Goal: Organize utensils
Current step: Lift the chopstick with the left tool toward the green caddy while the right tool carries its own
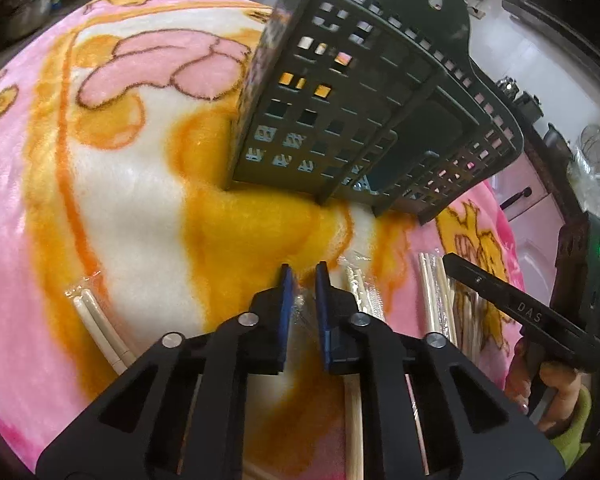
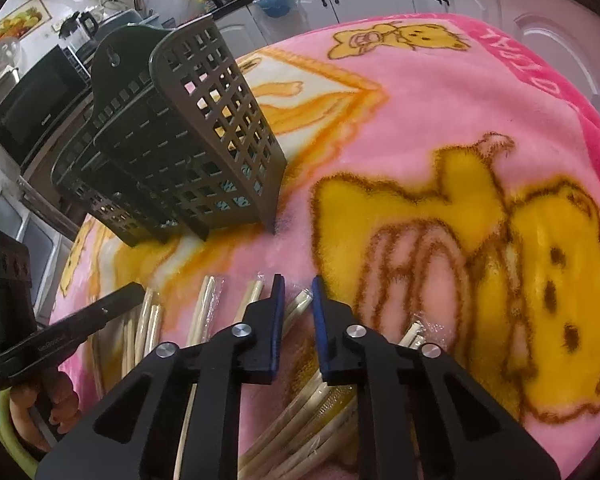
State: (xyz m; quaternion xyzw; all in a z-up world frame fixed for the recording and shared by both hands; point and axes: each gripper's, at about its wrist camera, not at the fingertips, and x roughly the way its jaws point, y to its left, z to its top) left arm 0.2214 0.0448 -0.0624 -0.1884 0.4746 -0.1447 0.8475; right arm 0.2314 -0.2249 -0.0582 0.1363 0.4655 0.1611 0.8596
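Both sets of jaws are pinched down: the left gripper (image 1: 305, 276) on a clear-wrapped chopstick pair (image 1: 306, 312), the right gripper (image 2: 294, 288) on another wrapped pair (image 2: 296, 308), low centre of each frame. They're nipped by the tips, probably so they'll drop upright into the dark slotted utensil caddy (image 1: 340, 120) standing up-frame on the pink blanket (image 1: 40, 200).

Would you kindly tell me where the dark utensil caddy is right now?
The dark utensil caddy stands on the pink blanket, upper centre-right in the left wrist view and upper left in the right wrist view, beyond the wrapped chopsticks.
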